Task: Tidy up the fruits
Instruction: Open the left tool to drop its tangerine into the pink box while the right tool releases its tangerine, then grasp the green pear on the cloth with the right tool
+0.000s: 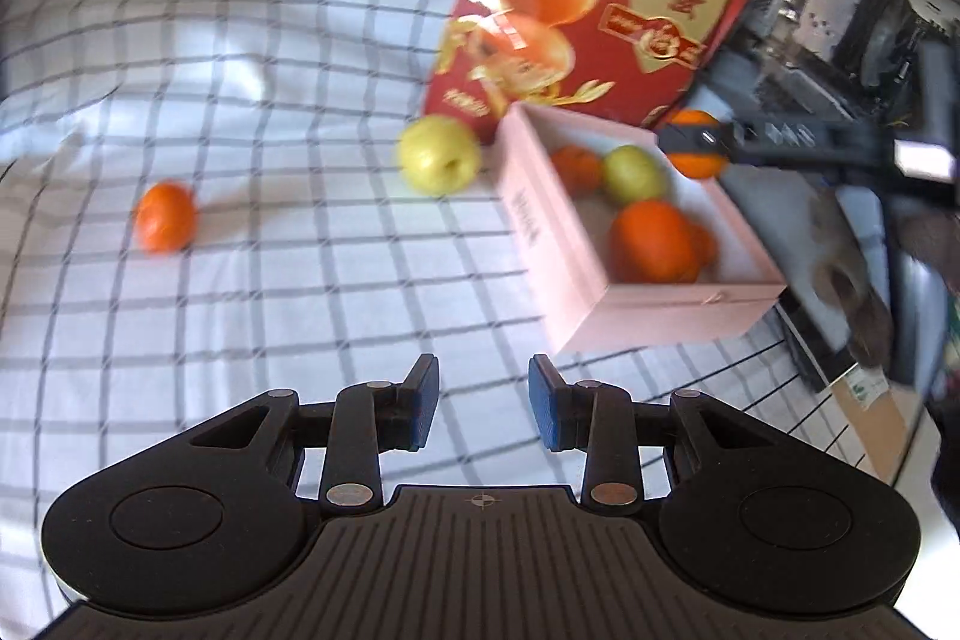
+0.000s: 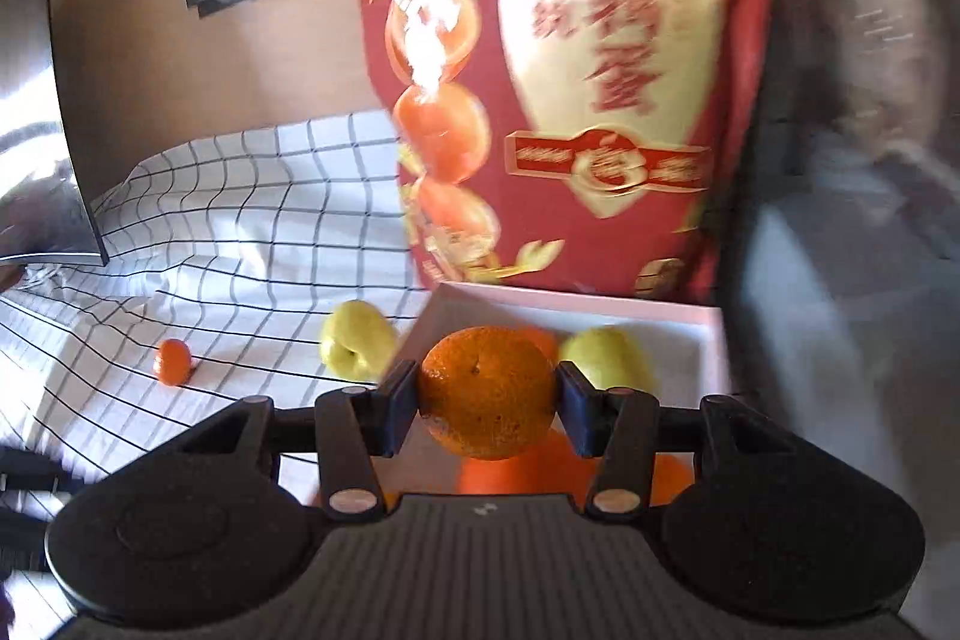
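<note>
1. The right gripper (image 2: 487, 394) has its jaws closed on a big orange (image 2: 487, 391). The orange sits right between the two jaws, and both pads press on its sides.
2. The held orange hangs over the pink box (image 1: 543, 232). In the left wrist view it shows at the box's 2 o'clock corner.
3. Inside the box lie more oranges and one green apple (image 1: 633, 172).
4. The left gripper (image 1: 483, 412) has its jaws partly open, and nothing is between them. They hang over the checked cloth (image 1: 240, 100).
5. A second green apple (image 1: 438, 154) lies on the cloth, just beside the box, at 11 o'clock from the left jaws.
6. A small orange (image 1: 165, 215) lies alone on the cloth, well apart from the box, at 10 o'clock from the left jaws.
7. A red bag (image 2: 570, 70) with orange pictures stands behind the box.
</note>
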`<state>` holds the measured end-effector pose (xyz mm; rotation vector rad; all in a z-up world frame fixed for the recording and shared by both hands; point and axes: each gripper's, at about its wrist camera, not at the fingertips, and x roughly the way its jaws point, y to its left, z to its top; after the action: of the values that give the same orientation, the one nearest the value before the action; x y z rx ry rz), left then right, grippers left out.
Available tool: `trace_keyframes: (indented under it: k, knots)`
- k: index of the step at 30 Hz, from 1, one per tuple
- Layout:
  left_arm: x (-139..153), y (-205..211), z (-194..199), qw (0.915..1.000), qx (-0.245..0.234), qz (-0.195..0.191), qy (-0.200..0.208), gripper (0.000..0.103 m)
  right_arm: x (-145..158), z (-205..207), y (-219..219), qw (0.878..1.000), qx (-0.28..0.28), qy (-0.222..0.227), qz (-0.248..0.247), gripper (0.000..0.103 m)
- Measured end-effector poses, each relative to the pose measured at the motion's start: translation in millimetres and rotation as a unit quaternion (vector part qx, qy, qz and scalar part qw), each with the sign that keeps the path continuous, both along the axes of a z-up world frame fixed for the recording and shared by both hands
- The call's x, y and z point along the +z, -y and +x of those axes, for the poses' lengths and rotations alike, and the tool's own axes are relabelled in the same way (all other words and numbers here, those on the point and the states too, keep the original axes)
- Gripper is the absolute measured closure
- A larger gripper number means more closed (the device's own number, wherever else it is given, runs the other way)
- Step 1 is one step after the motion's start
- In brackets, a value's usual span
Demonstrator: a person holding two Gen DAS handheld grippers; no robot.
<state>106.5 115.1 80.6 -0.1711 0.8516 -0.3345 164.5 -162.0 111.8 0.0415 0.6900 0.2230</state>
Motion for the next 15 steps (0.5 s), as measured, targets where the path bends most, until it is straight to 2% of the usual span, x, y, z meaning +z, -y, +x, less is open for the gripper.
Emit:
trace_keyframes:
  k: [3,5,8,10,15]
  knots:
    - [-3,-16,-12,0.9996,0.027,0.002,-0.003,0.066,-12,30,-13,0.999,0.010,-0.035,0.019,0.055]
    - [-4,-27,-19,0.9990,0.045,0.001,-0.004,0.066,-24,46,-22,0.998,0.005,-0.059,0.012,0.055]
    - [-7,-43,-28,0.9976,0.069,0.001,-0.007,0.066,-41,60,-30,0.996,-0.014,-0.085,-0.007,0.055]
    - [-11,-53,-32,0.9966,0.081,0.001,-0.014,0.066,-50,62,-28,0.995,-0.023,-0.101,0.005,0.054]
    - [-18,-63,-34,0.9947,0.099,0.003,-0.026,0.066,-58,60,-29,0.994,-0.034,-0.101,0.005,0.054]
